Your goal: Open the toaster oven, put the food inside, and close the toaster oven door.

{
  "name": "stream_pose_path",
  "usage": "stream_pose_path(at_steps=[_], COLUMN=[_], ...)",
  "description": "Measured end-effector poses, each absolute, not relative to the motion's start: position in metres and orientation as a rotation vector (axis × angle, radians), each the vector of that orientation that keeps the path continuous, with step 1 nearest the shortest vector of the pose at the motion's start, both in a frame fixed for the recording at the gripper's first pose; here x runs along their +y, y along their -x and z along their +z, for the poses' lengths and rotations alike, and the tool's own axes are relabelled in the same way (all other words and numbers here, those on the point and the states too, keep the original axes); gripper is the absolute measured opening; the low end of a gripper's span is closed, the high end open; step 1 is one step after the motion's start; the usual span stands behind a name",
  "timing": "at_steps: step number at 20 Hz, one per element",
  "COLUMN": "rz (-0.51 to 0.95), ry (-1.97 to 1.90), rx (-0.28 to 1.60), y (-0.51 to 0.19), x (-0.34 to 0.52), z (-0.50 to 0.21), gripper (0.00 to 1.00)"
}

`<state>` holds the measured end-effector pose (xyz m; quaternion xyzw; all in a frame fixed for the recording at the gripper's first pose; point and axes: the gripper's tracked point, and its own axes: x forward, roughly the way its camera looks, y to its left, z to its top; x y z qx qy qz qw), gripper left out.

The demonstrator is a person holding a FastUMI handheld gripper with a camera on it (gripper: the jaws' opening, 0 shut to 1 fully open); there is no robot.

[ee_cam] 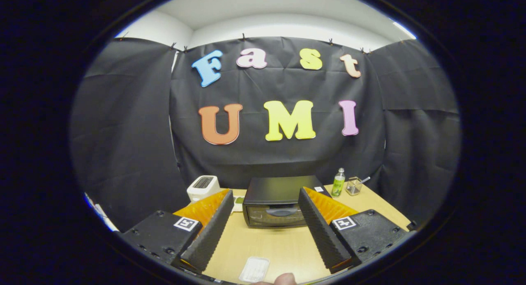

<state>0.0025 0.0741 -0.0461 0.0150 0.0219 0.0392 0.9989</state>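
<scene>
the gripper (263,219) hangs spread wide over a pale wooden table (283,248), holding nothing. one clear tray (254,269) lies between its fingers. beyond them stands one black toaster oven (279,201), door shut. one white toaster (203,187), one green bottle (338,182) and one glass cup (354,185) flank it.

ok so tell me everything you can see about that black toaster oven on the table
The black box-shaped toaster oven sits upright on the light wooden table, ahead of the open hand-held gripper and framed between its two ridged fingers. It has a flat matte top and a dark glass door with a curved grey handle across it. The door is shut. Its base rests on the table; nothing else visibly touches it. A white toaster stands to one side, a green bottle to the other.
</scene>
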Motion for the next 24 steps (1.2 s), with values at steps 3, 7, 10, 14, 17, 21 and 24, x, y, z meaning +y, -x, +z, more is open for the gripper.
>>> stream_pose_path(at_steps=[3,7,10,14,17,21,24], rz=[0.068,0.058,0.038,0.001,-0.003,-0.026,-0.034], ry=[0.001,0.005,0.003,0.003,0.001,-0.025,-0.038], rx=[0.038,0.039,0.053,0.033,0.047,0.044,0.034], y=[0.006,0.016,0.021,0.027,0.030,0.030,0.031], x=[0.071,0.069,0.063,0.053,0.052,0.043,0.040], z=[-0.050,-0.053,-0.057,-0.050,-0.053,-0.046,-0.043], gripper=[1.00,1.00,1.00,1.00,1.00,1.00,1.00])
